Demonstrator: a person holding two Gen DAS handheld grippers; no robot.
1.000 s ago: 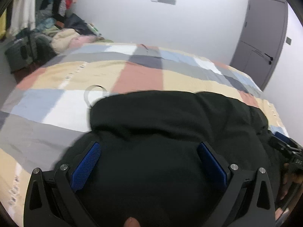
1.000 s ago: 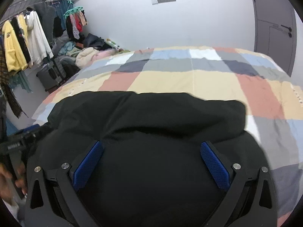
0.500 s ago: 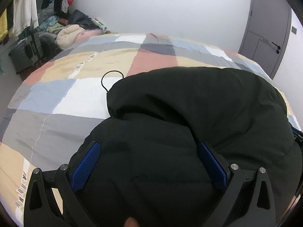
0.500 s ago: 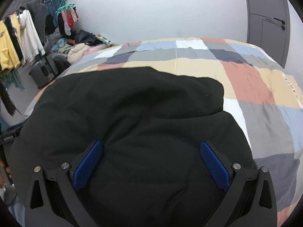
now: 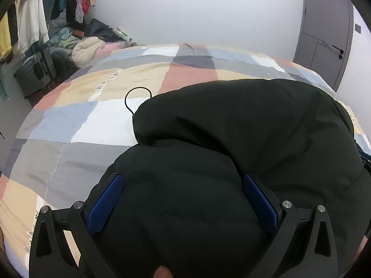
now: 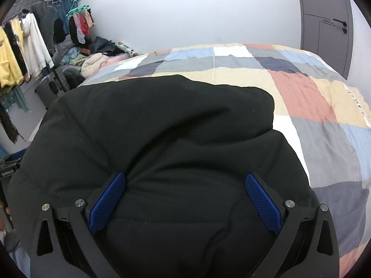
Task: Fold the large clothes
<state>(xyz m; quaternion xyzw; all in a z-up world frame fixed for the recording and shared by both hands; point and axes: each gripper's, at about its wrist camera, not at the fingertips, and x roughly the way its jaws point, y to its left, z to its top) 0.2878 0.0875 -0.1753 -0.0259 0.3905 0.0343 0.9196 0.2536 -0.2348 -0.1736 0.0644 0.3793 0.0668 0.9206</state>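
A large black padded jacket point(image 5: 243, 139) lies bunched on the patchwork bed point(image 5: 104, 120); it also fills the right wrist view point(image 6: 162, 127). My left gripper point(image 5: 183, 185) has its jaws wide apart with a puffy fold of the jacket bulging between the blue pads point(image 5: 104, 201). My right gripper point(image 6: 185, 185) is likewise wide apart over the jacket's near part, fabric between its pads point(image 6: 262, 201). A thin black drawstring loop point(image 5: 136, 97) lies on the bed left of the jacket.
A clothes rack point(image 6: 25, 46) with hanging garments and a pile of clothes point(image 6: 97, 58) stand at the far left of the bed. A grey door point(image 6: 324, 23) is at the back right. Bare bedspread point(image 6: 313, 97) lies right of the jacket.
The far part of the jacket has been lifted and brought toward me over the near part, so it is bunched higher. Both grippers stay wide apart.
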